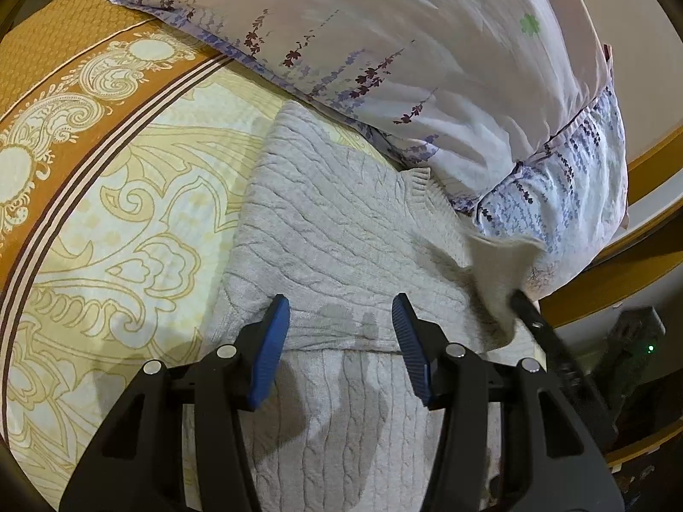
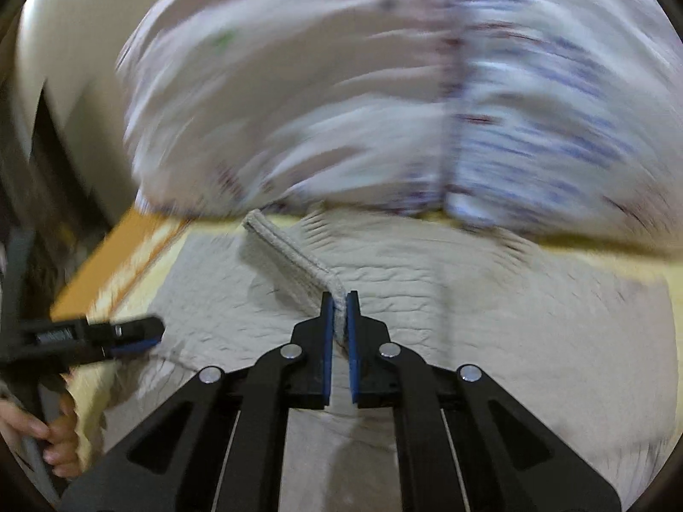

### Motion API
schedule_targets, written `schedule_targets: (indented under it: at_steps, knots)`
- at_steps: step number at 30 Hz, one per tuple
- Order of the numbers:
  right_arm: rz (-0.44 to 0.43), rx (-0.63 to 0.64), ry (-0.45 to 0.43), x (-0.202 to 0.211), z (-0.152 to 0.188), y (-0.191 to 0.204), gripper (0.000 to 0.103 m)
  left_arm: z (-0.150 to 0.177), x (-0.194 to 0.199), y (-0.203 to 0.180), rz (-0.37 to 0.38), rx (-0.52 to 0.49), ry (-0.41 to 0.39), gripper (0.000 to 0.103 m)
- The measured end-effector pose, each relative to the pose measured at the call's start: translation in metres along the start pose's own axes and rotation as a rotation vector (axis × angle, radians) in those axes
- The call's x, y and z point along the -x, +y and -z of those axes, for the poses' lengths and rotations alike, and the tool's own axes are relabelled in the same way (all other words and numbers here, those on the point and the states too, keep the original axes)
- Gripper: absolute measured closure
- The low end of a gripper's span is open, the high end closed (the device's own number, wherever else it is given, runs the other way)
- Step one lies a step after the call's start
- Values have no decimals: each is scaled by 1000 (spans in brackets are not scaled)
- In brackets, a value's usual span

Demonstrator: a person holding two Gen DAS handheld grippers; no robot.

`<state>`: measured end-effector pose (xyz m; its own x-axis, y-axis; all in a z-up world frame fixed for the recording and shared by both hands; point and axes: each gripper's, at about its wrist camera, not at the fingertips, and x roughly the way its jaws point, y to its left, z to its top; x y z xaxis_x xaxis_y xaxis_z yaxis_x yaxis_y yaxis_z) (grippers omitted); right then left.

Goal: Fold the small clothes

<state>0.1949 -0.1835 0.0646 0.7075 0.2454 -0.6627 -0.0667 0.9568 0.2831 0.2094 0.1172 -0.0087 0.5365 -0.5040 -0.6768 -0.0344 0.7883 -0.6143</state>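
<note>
A light grey cable-knit sweater (image 1: 324, 230) lies spread on the bed, partly folded over itself. My left gripper (image 1: 340, 311) is open and empty, its blue pads just above the sweater's folded edge. My right gripper (image 2: 340, 303) is shut on a lifted edge of the sweater (image 2: 294, 256), which rises as a ridge from the fabric. In the left wrist view the right gripper (image 1: 523, 301) shows at the right, holding up that fabric. In the right wrist view, which is blurred, the left gripper (image 2: 141, 335) shows at the left.
A large floral pillow (image 1: 384, 42) lies just behind the sweater. The bed sheet (image 1: 106, 213) is yellow with an orange patterned border. The wooden bed frame (image 1: 640, 264) runs along the right. A hand (image 2: 51, 435) holds the left gripper's handle.
</note>
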Motion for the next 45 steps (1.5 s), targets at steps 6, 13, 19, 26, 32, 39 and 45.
schedule_targets:
  at_steps: [6, 13, 19, 26, 32, 39, 45]
  knots:
    - [40, -363, -40, 33, 27, -85, 97, 1, -3, -1, -5, -13, -2, 50]
    - [-91, -610, 17, 26, 48, -138, 68, 1, -4, -1, -10, -19, 1, 50]
    - [-94, -729, 3, 23, 49, -161, 67, 1, -5, -1, -10, -19, 3, 50]
    - [-19, -727, -7, 20, 41, -173, 83, 1, -6, -1, -11, -15, 4, 50]
    - [-20, -671, -74, 44, 37, -169, 96, 1, -5, 0, 5, -10, 6, 47]
    - [70, -636, -133, 78, 53, -169, 103, 5, 0, 0, 18, -14, 2, 46]
    - [-15, -735, -37, 59, 59, -179, 61, 5, 1, -1, 16, -6, 6, 45]
